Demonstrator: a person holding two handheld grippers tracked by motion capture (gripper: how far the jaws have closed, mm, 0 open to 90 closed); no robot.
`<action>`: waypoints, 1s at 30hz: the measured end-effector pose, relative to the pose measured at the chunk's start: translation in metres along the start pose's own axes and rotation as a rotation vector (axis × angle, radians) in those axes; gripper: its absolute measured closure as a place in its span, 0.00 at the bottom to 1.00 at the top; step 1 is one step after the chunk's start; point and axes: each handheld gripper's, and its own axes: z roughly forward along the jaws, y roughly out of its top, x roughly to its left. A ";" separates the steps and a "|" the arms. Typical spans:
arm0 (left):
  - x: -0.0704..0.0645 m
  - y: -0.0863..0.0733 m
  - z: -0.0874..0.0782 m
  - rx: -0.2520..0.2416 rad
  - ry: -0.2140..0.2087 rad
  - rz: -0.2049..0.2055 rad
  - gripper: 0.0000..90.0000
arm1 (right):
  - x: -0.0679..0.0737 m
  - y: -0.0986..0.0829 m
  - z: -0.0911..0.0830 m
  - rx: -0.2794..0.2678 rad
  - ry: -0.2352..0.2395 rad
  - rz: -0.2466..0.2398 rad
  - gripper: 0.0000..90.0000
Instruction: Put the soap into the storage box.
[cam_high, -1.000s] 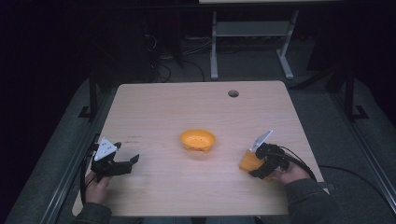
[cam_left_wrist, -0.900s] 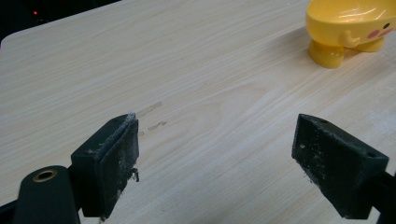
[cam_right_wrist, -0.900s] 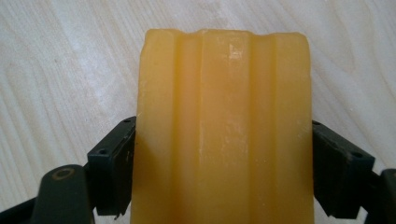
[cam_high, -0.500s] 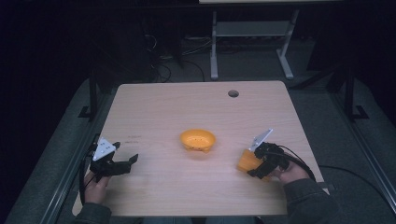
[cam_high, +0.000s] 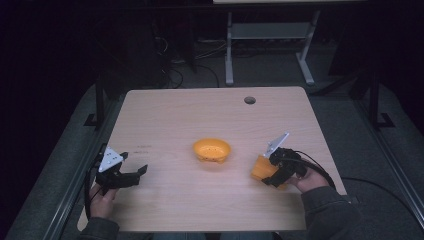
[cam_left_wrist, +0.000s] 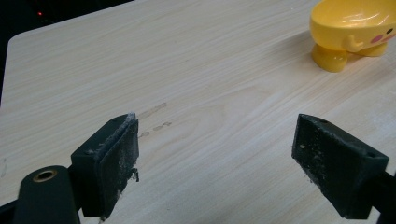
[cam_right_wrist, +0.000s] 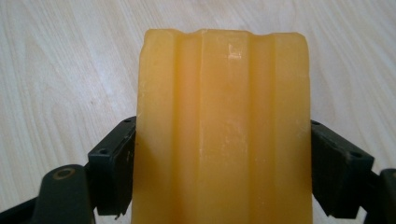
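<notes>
- Since a second ago, little is changing: the right tongs (cam_high: 270, 172) are shifting only slightly with the orange block, while the left tongs (cam_high: 131, 174) are staying near the same spot.
- Carrying everything, the pale wooden bench (cam_high: 200, 120) is sitting with a small round hole (cam_high: 249, 100) near its far edge.
- Behind the bench, a grey metal stand (cam_high: 270, 45) is rising from the dark floor.
- Sitting near the middle of the bench, the yellow bowl (cam_high: 212, 150) is resting on short feet; in the left gripper view it (cam_left_wrist: 359, 28) is showing at the upper right, well apart from the jaws.
- Clamped in the right tongs near the bench's right front, the orange block (cam_high: 262, 169) is being held on both sides; in the right gripper view the ribbed block (cam_right_wrist: 222, 130) is sitting between the two jaws, which are pressing against its sides.
- Near the left front edge, the left tongs are hanging released, jaws spread wide over bare wood with nothing between them.
</notes>
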 end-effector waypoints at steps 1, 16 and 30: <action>0.000 0.000 0.000 -0.001 0.001 -0.001 0.16 | 0.000 0.001 0.000 -0.002 0.000 -0.003 0.23; 0.000 0.000 0.000 0.000 0.000 0.001 0.16 | -0.007 0.021 -0.009 -0.013 -0.001 -0.027 0.23; 0.000 0.000 -0.001 0.001 -0.001 0.000 0.16 | -0.012 0.036 -0.009 -0.004 0.004 -0.052 0.23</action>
